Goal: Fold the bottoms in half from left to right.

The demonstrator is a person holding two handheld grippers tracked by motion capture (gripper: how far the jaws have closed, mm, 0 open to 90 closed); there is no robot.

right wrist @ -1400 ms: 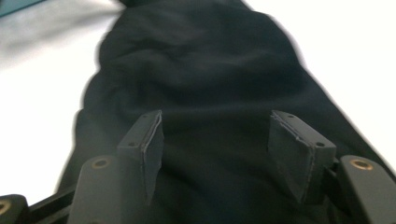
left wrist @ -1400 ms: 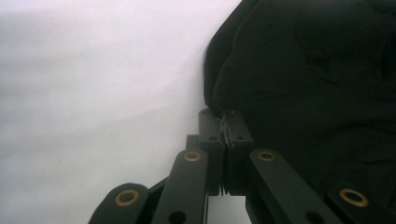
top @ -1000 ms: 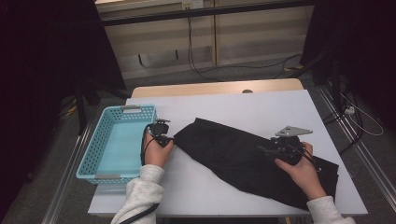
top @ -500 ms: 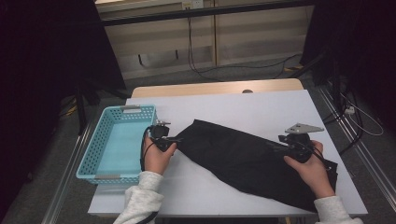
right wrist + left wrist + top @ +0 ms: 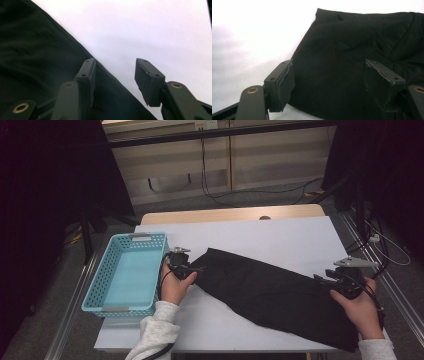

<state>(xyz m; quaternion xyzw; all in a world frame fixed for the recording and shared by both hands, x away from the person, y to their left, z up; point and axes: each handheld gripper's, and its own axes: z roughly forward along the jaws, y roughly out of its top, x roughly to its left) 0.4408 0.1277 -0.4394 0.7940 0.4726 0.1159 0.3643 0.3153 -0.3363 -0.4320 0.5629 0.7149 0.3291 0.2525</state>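
High view, cloth: I see a black cloth (image 5: 280,295) lying long and slanted on the white table (image 5: 280,235). It looks soft, dark and a bit wrinkly.
High view, left gripper: My left gripper (image 5: 186,270) sits at the near left tip of the cloth. I think it is there because it just let that tip go.
High view, right gripper: My right gripper (image 5: 336,282) is at the far right end of the cloth, by its edge. I think I am bringing it in to grab that end.
High view, basket: A blue basket (image 5: 95,290) sits just past my left fingers, away from the cloth.
Left gripper view, fingers: My fingers (image 5: 280,85) stand wide and have just been opening. The cloth lies between them and ahead of them, but the pads do not press it.
Left gripper view, cloth: I see folds and a thin seam line.
Right gripper view, fingers: My fingers (image 5: 88,80) are partly apart and have just been closing. The cloth edge runs under the left finger. The gap between the pads looks bare, with only table behind it, so nothing is held.
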